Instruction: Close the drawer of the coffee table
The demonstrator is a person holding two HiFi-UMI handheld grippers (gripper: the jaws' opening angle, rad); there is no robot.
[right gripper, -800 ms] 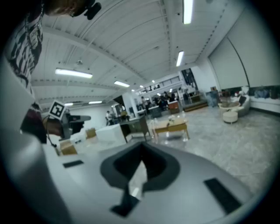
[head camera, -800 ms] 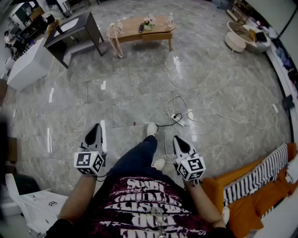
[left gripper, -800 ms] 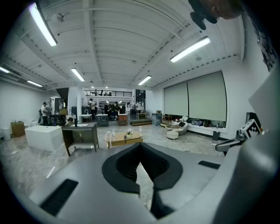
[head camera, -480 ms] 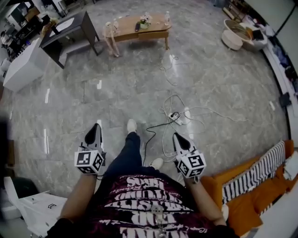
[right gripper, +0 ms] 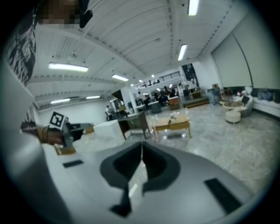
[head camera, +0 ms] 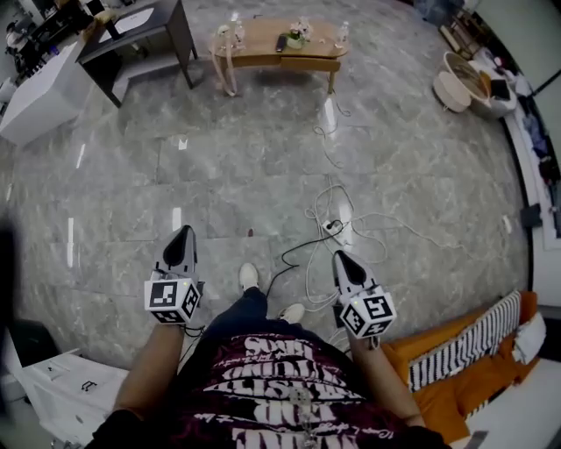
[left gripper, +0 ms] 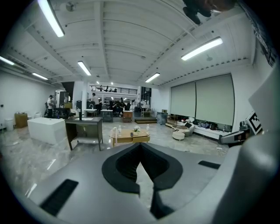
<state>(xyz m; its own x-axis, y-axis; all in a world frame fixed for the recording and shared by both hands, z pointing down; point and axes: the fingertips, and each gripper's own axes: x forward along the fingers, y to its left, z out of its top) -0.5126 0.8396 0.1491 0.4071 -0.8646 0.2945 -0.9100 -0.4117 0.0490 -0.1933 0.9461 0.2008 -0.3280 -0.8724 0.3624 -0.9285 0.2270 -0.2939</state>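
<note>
Jaws together and empty, the left hand-held gripper (head camera: 181, 235) and right hand-held gripper (head camera: 338, 259) hang by the floor cables (head camera: 333, 219), well apart from the low wooden bench (head camera: 263, 39) across the room, its drawer (head camera: 309, 64) unreached, so closing looks entirely undone.

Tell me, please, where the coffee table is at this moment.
In the head view the wooden coffee table stands far off at the top centre, just right of the dark desk.

Glossy grey marble floor (head camera: 219, 175) with tangled white cables (head camera: 323, 212), 1 wooden coffee table (head camera: 263, 40), 1 dark desk (head camera: 133, 23)
</note>
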